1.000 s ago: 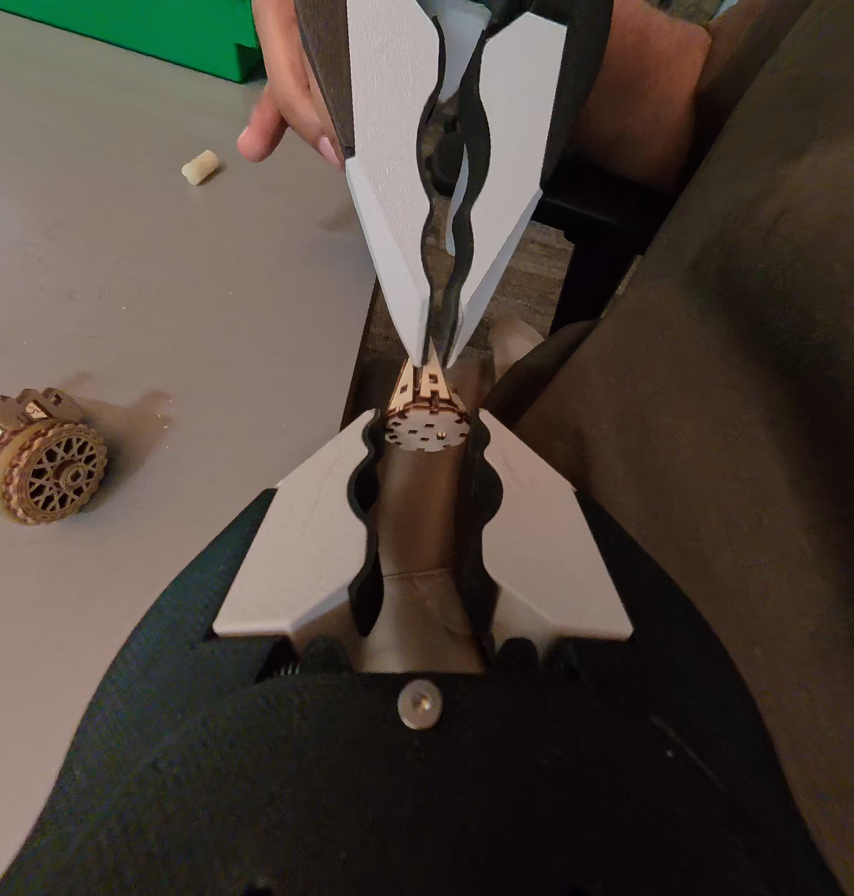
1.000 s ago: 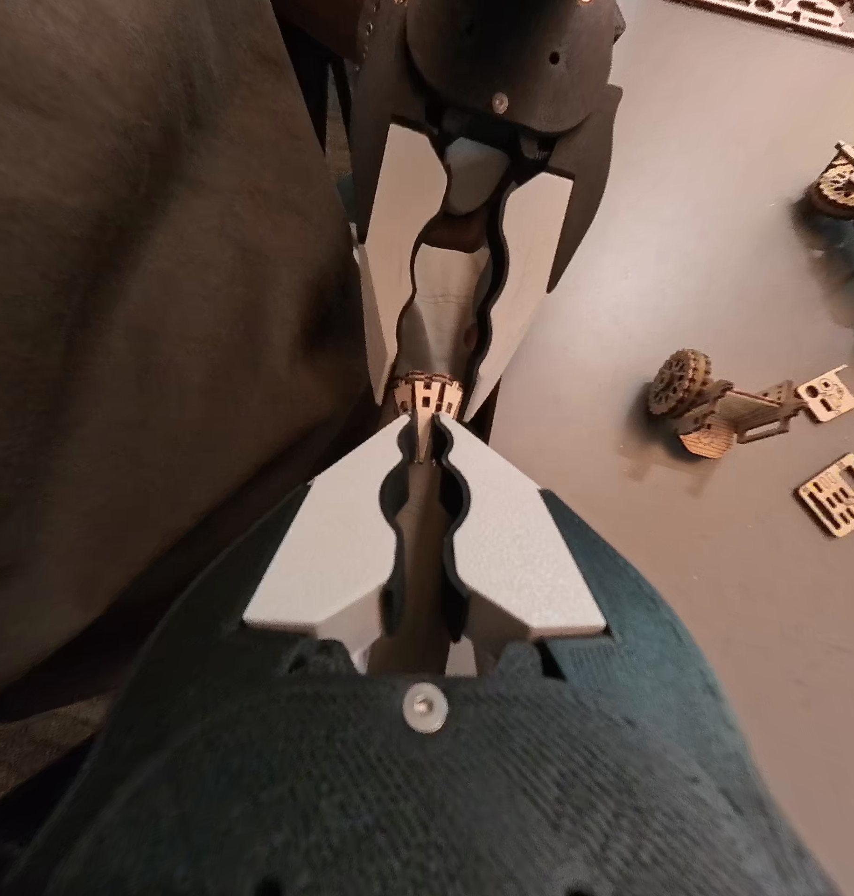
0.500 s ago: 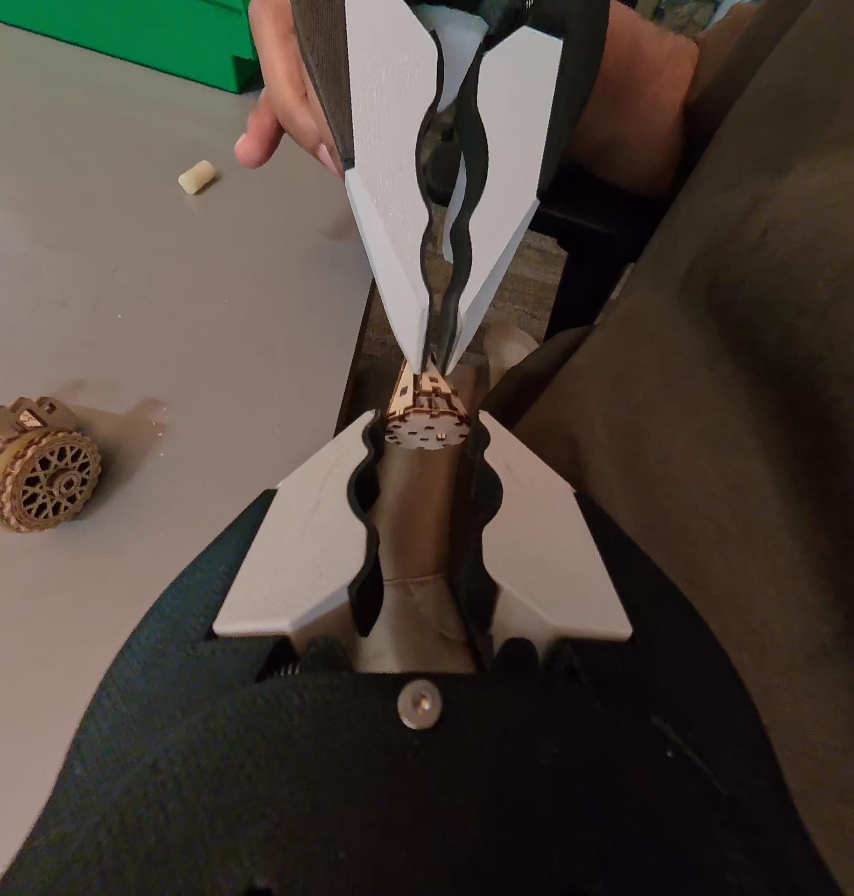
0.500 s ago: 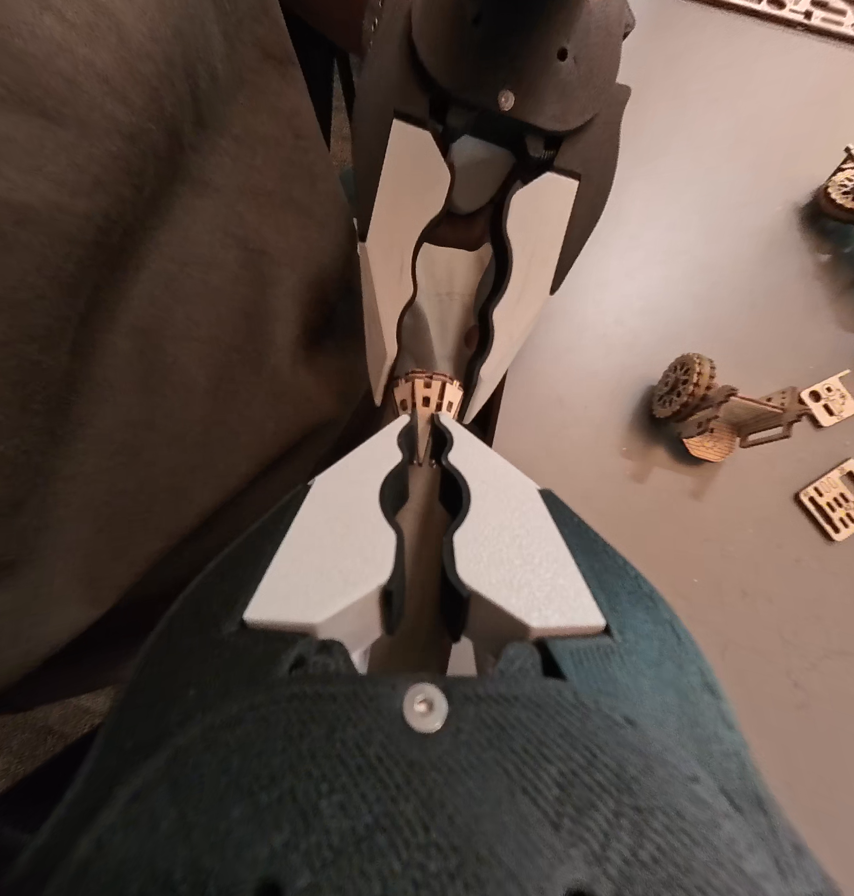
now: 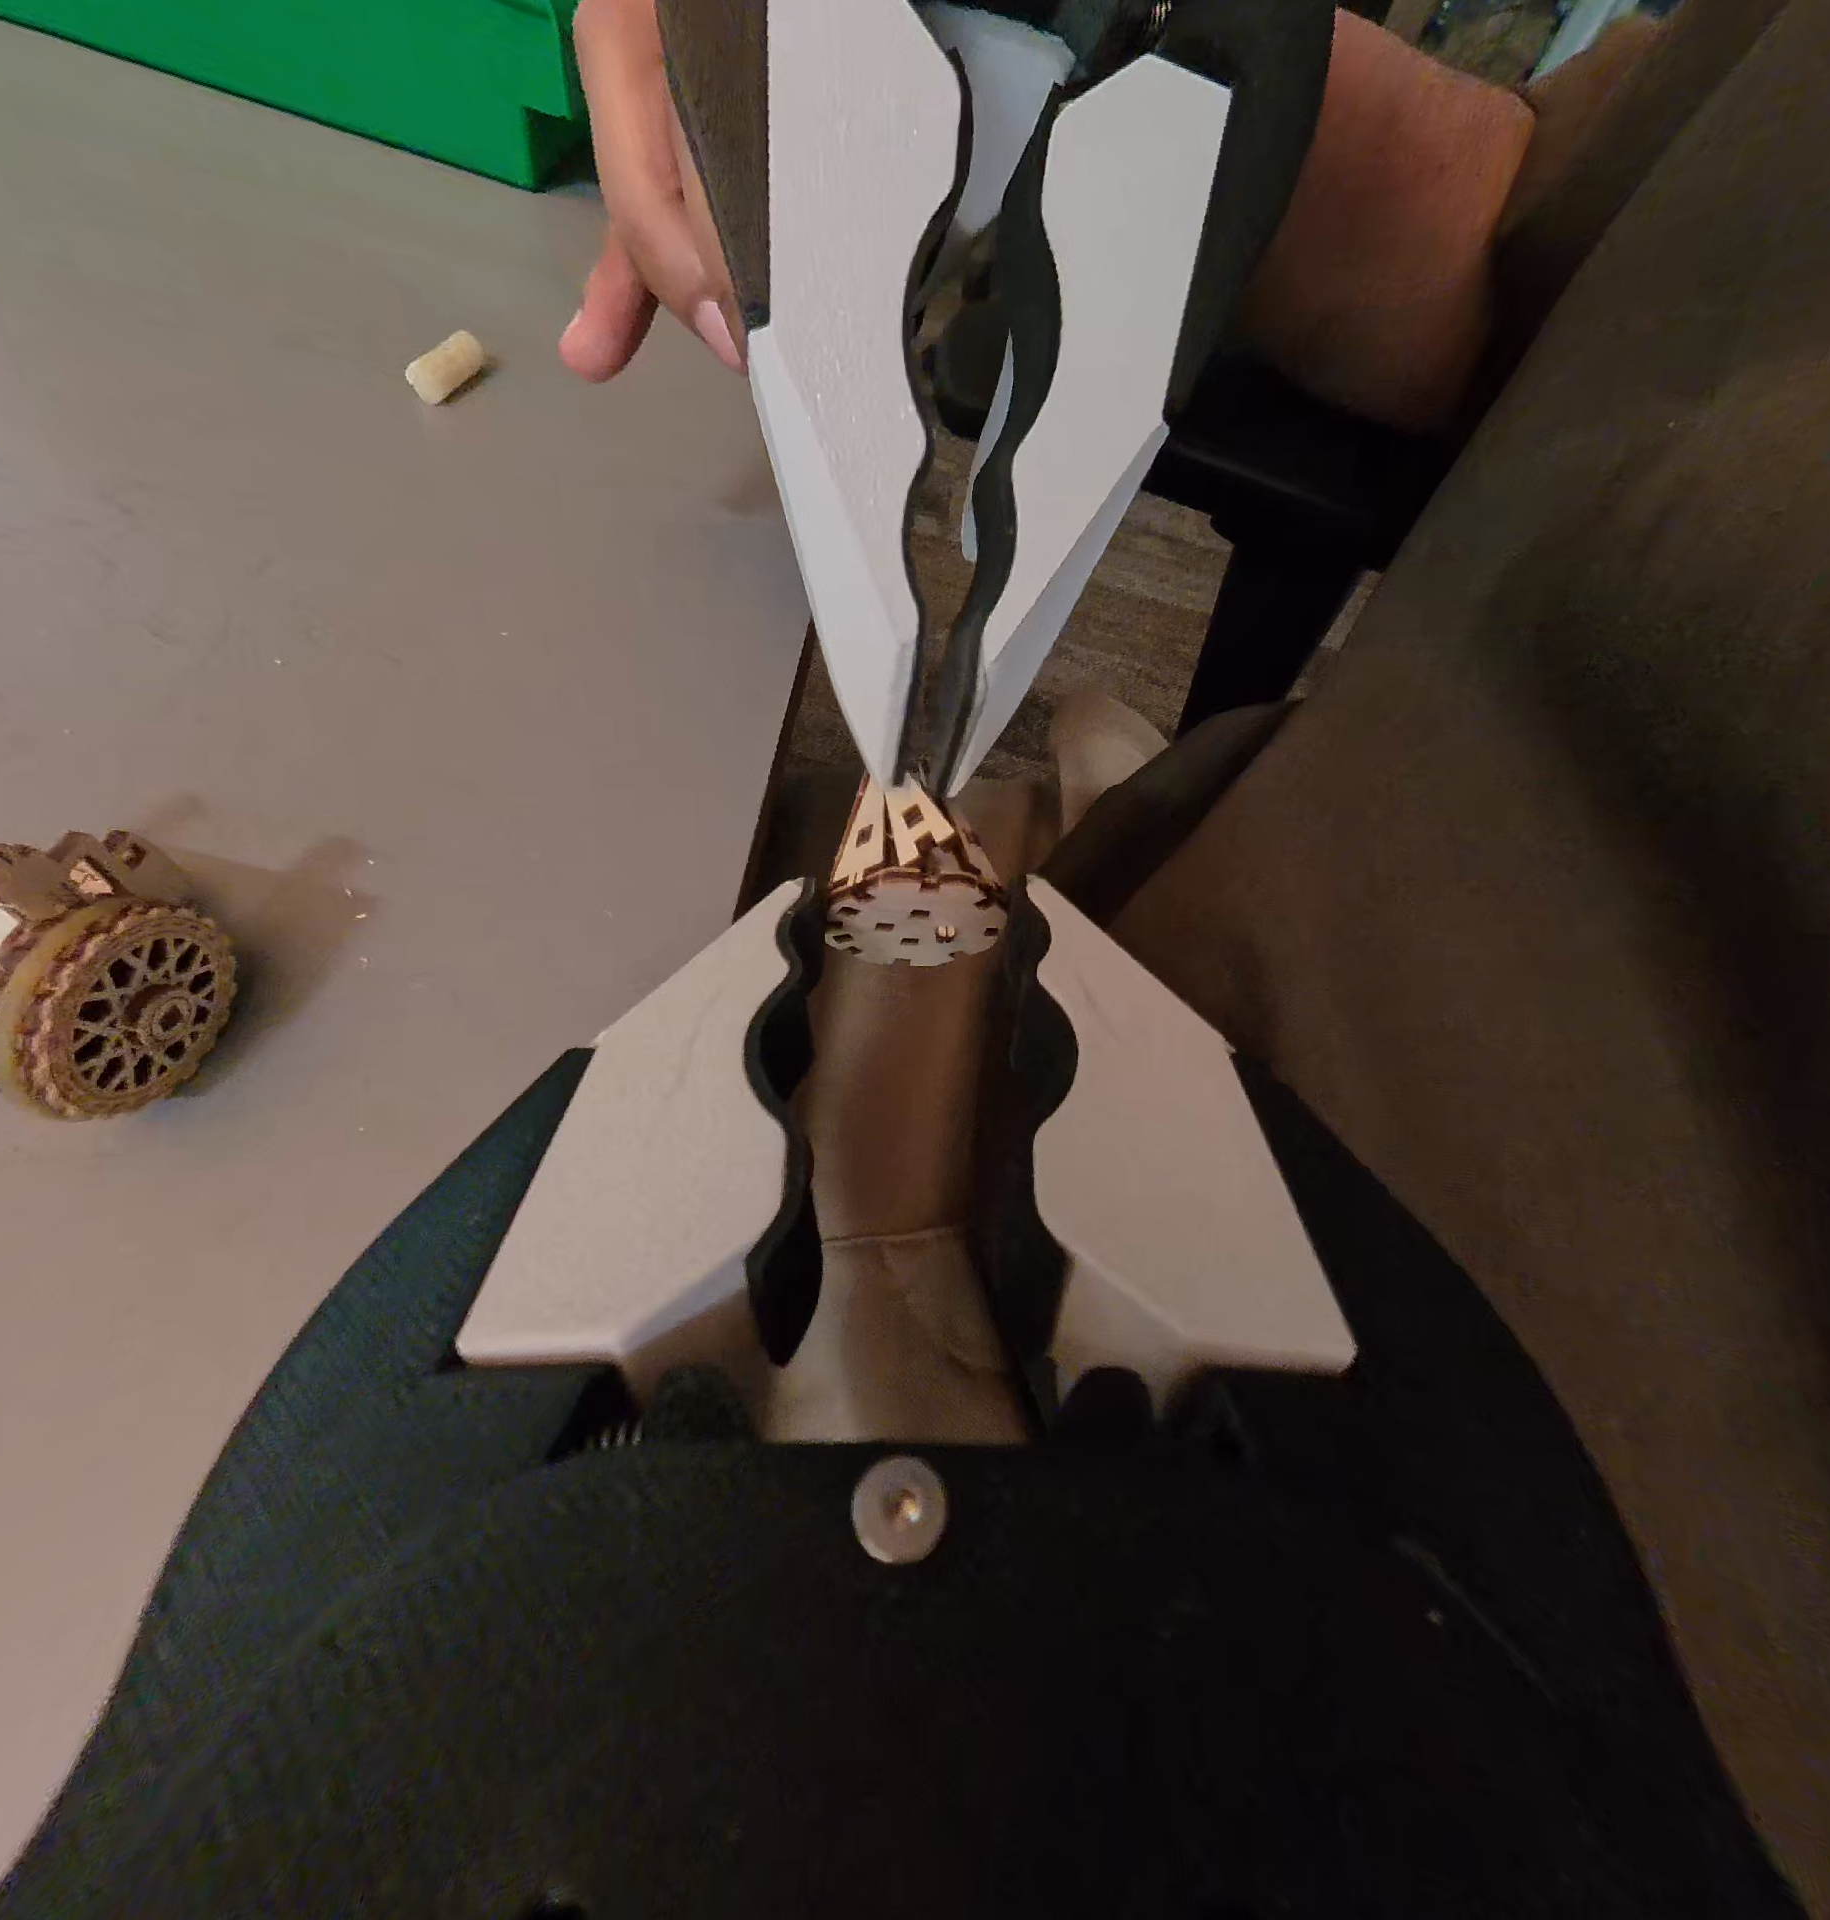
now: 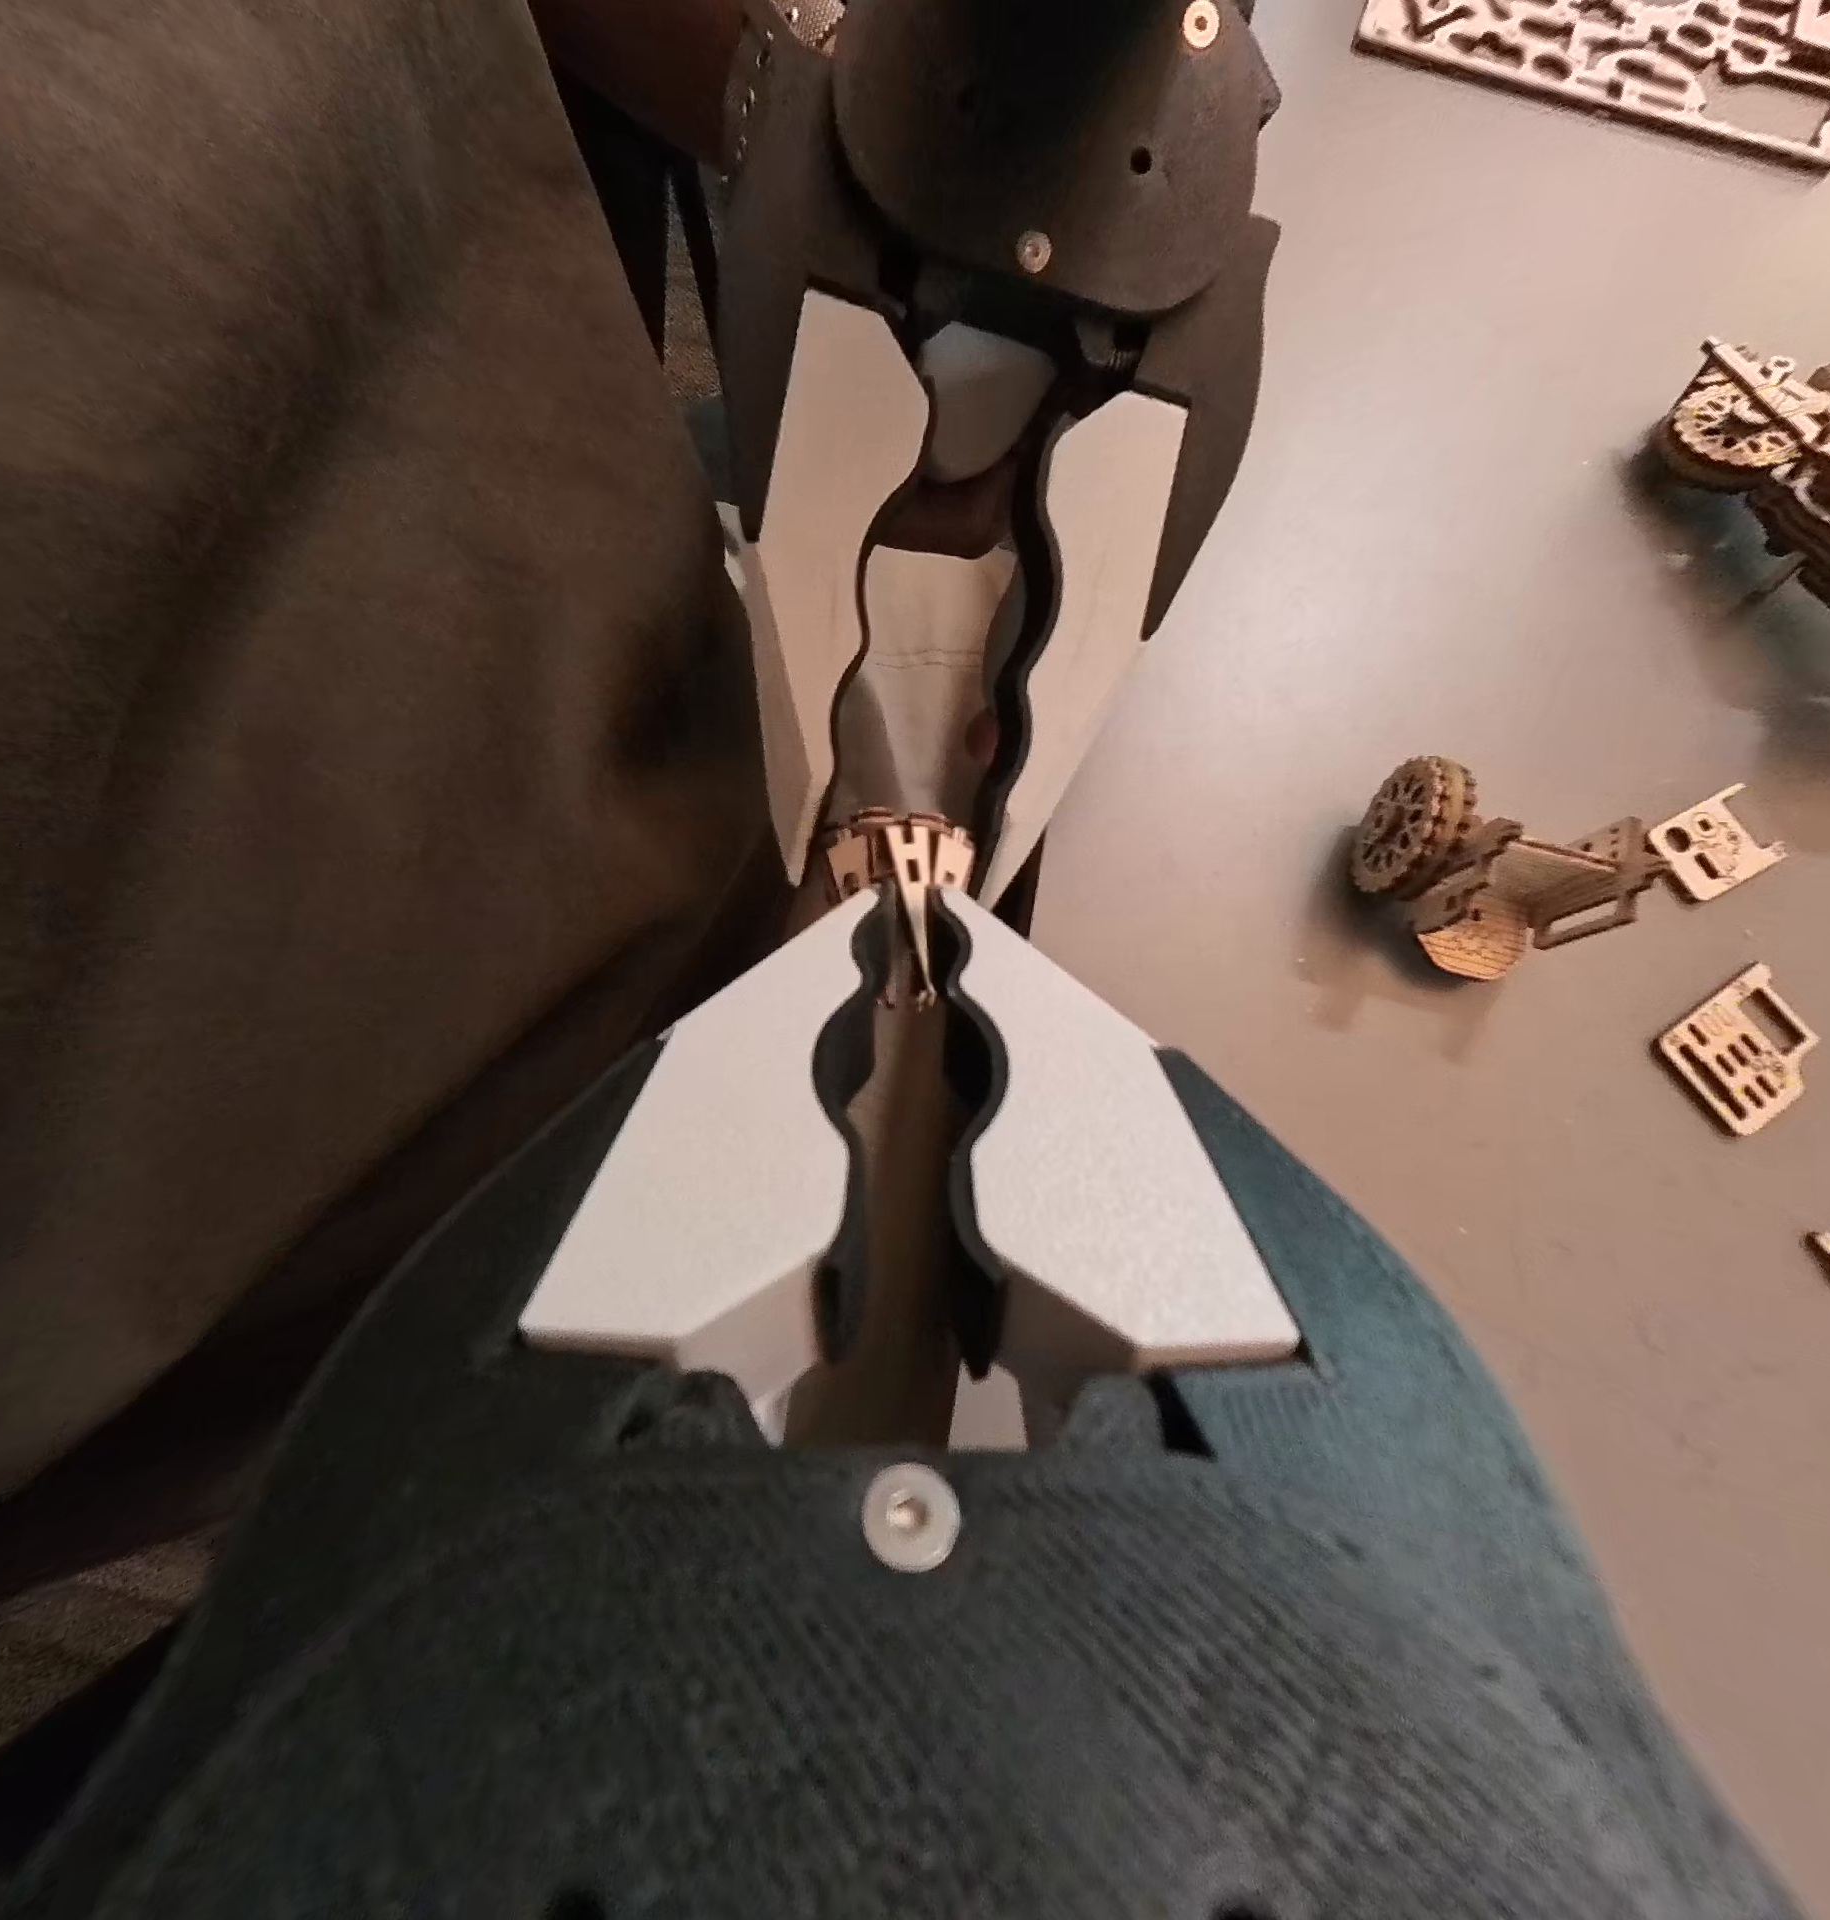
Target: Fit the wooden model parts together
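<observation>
Currently the small pale wooden drum-shaped model part with a slotted round face (image 5: 913, 914) is sitting off the table edge, in the air over the person's lap, clamped across its sides between the fingertips of the left gripper (image 5: 913, 920). From the opposite side the right gripper (image 6: 916, 914) is meeting it tip to tip, its white fingers nearly pressed together and pinching a thin flat wooden piece (image 6: 919, 940) that is standing on edge against the drum's notched rim. A bare hand (image 5: 646, 223) is showing behind the right gripper in the left wrist view. On the grey tabletop (image 5: 371, 582) a brown lattice-spoked wooden wheel assembly (image 5: 95, 997) is lying well apart from the drum, with a small cork-coloured pellet (image 5: 445, 366) farther off. In the right wrist view a wheel-and-arm wooden subassembly (image 6: 1493, 868) and a flat slotted wooden plate (image 6: 1737, 1049) are lying near each other on the table.
</observation>
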### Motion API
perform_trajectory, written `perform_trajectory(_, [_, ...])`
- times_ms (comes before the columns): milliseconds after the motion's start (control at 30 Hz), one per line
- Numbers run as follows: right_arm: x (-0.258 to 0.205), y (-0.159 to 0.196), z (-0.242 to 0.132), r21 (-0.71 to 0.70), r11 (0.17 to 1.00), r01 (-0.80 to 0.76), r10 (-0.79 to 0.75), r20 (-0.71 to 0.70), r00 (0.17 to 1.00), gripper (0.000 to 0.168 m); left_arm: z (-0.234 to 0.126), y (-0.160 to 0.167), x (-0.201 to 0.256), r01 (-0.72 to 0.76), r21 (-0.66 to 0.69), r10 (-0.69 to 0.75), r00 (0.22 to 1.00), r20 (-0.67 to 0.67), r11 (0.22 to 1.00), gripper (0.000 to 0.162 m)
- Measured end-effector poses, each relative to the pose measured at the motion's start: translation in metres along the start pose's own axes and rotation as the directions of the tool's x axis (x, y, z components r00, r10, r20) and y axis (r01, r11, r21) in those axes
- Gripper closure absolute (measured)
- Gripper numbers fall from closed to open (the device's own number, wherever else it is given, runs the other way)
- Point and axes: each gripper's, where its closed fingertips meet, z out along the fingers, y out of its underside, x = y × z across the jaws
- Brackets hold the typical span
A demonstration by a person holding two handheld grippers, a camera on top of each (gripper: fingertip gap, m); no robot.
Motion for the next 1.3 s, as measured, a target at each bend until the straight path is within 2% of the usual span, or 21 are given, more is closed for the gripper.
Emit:
perform_trajectory(867, [-0.0034,-0.0067,0.0029,0.018,1.000,0.011,-0.011,0.002,1.000,0.168,0.0001,-0.0014,-0.0011,0.024,0.008,-0.024,1.000,0.001,1.000,0.130])
perform_trajectory(1300, [0.0016,-0.0065,0.0020,0.055,0.998,-0.038,0.038,0.005,0.999,0.162,-0.0002,-0.0024,-0.0016,0.026,0.016,-0.026,1.000,0.002,1.000,0.130])
